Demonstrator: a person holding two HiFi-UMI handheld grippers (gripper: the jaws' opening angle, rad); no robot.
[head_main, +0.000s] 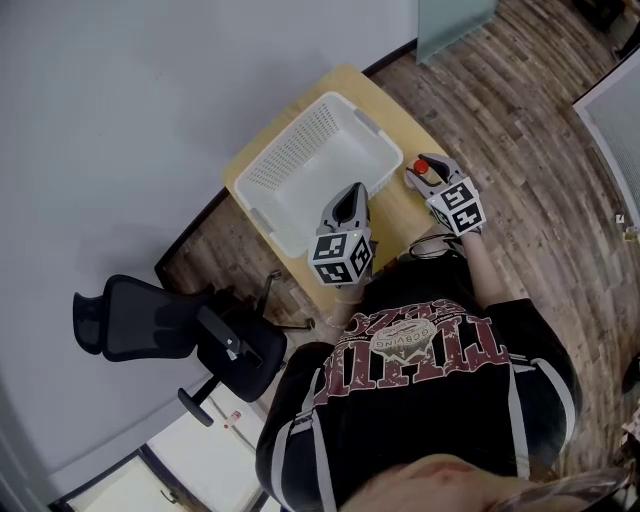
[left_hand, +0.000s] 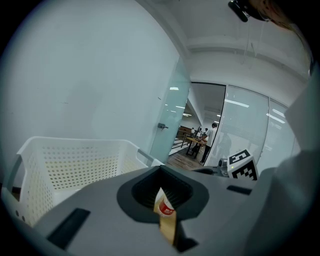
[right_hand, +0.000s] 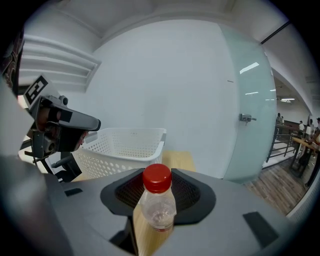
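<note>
Just now the left hand-held gripper (head_main: 349, 197) is pinched shut on a thin sachet (left_hand: 164, 209) with a red mark, held by the near right corner of the white basket (head_main: 285, 145). The right hand-held gripper (head_main: 428, 172) is clamped round a clear bottle (right_hand: 158, 204), red cap up, above the wooden worktop (head_main: 400, 125) just right of the basket.

To my eye the sachet is the weak spot. Only a narrow strip sits between the jaws, so a tilt or a jolt could let it slide out and drop outside the basket. The bottle's body is smooth and round, so it could twist in the grip or pop free under a harder squeeze.

The bottle's base is cut off below the jaws, and I cannot tell whether it holds any liquid. The sachet's print is too small to read, and the person's arms hide the worktop's near edge
</note>
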